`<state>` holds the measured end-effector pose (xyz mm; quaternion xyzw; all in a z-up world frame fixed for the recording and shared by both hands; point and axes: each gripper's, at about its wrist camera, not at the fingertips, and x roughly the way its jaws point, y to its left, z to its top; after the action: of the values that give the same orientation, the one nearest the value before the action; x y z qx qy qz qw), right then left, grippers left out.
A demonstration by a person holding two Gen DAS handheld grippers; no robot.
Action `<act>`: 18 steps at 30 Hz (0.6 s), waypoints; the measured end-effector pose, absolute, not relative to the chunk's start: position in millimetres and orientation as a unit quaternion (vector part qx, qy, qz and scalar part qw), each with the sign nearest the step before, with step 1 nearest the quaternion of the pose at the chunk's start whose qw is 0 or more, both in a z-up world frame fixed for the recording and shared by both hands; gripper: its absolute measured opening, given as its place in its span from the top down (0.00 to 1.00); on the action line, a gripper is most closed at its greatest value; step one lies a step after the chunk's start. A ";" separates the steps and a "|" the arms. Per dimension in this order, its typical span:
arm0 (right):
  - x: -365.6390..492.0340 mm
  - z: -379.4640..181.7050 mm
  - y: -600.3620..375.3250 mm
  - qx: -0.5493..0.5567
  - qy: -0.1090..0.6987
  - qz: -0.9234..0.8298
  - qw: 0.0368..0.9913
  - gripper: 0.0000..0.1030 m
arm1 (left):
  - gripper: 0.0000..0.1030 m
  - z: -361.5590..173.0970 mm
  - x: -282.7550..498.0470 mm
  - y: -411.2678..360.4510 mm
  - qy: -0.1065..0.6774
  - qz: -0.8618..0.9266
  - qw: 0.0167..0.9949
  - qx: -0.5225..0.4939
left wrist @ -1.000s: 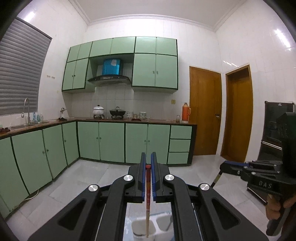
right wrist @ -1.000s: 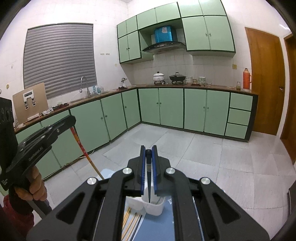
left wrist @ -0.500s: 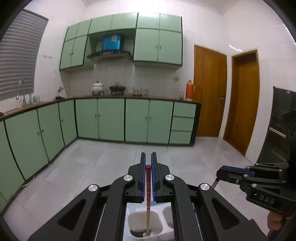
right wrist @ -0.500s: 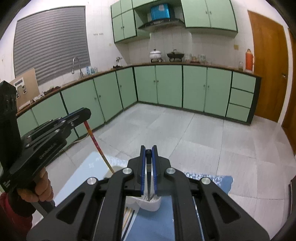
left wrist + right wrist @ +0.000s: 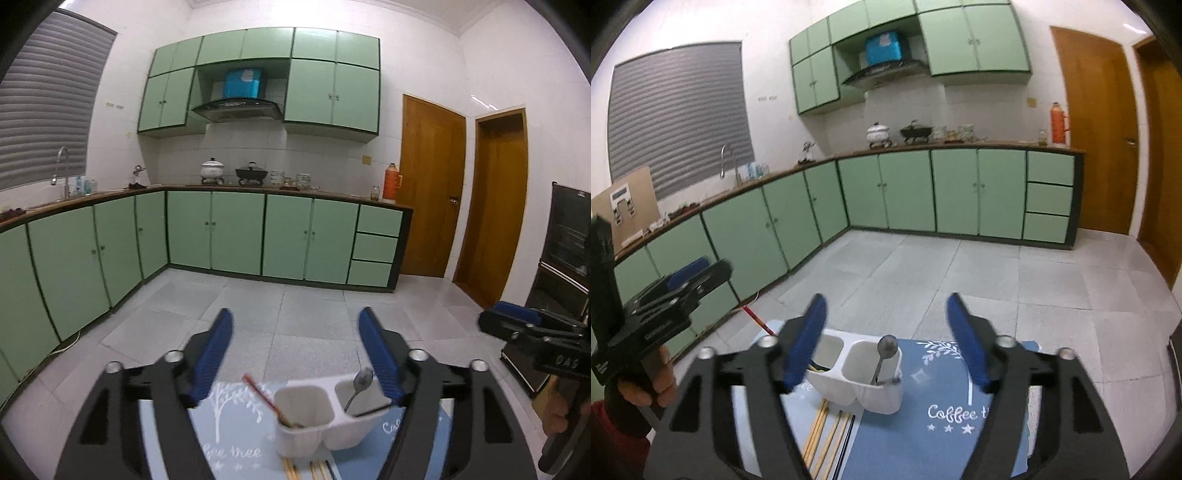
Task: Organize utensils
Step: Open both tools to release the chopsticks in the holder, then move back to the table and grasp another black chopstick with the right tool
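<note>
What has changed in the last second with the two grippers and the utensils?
Both grippers opened: the left gripper let go of the red chopstick, the right gripper of the spoon. Each now leans in its own compartment of the holder. Chopsticks on the mat stayed.

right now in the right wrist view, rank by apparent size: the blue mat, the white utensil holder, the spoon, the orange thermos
1. blue mat
2. white utensil holder
3. spoon and orange thermos: they look alike in length, and the thermos stands far off on the counter, so I won't rank them.
</note>
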<state>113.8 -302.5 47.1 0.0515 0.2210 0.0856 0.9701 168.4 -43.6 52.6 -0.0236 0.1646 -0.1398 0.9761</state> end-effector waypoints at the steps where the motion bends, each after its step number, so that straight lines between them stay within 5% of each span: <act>1: 105.8 44.8 -304.0 0.054 0.217 0.082 0.971 0.19 | 0.28 51.7 163.0 -40.9 0.165 -0.140 0.976 -0.025; 6: 69.1 21.2 -304.7 0.060 0.223 0.066 0.971 0.08 | 0.22 34.6 130.3 -29.0 0.186 -0.138 0.972 -0.033; 18: 14.9 -60.4 -292.0 0.061 0.277 0.049 0.958 0.07 | 0.17 -46.8 75.2 -21.1 0.277 -0.121 0.953 -0.012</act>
<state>14.9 -292.0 -60.4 0.0610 0.2765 0.0486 0.9578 75.2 -21.1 -46.8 -0.0117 0.2772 -0.1208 0.9531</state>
